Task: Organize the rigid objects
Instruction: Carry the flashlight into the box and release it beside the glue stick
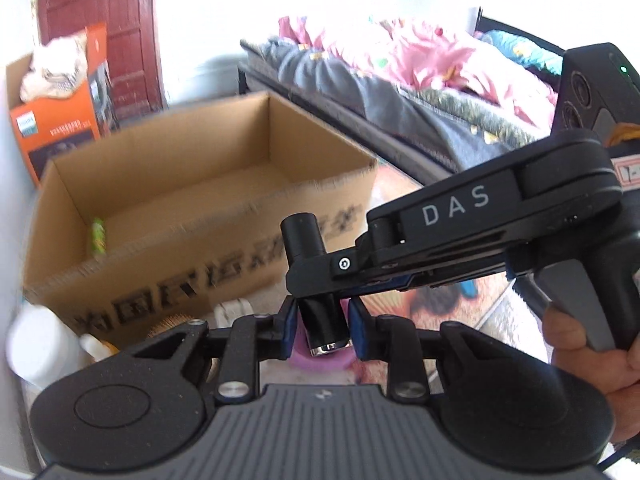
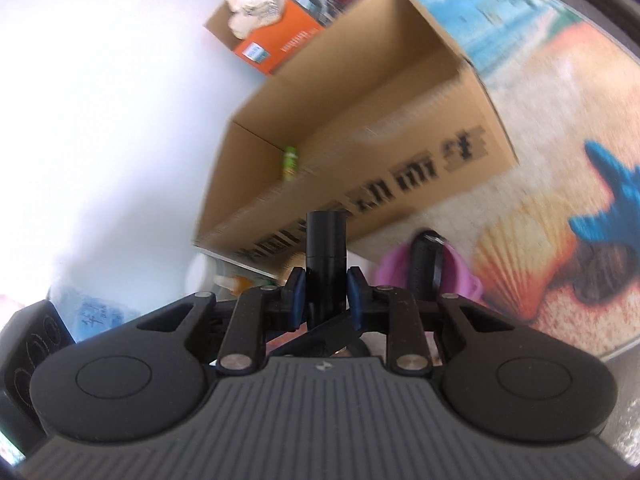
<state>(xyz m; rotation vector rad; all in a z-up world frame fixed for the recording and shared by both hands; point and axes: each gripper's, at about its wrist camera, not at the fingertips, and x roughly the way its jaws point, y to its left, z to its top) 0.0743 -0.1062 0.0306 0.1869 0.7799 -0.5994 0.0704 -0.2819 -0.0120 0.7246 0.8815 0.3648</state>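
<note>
Black cylinder (image 1: 320, 322); chrome end.

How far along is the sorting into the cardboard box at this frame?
Done: one small green item lies inside the cardboard box. In hand: the left gripper and right gripper both clamp one black cylinder, outside the box. Left: a white bottle and other blurred things beside the box.

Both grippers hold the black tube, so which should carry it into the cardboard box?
Probably right: the right gripper clamps the black tube above the left gripper, facing the cardboard box.
</note>
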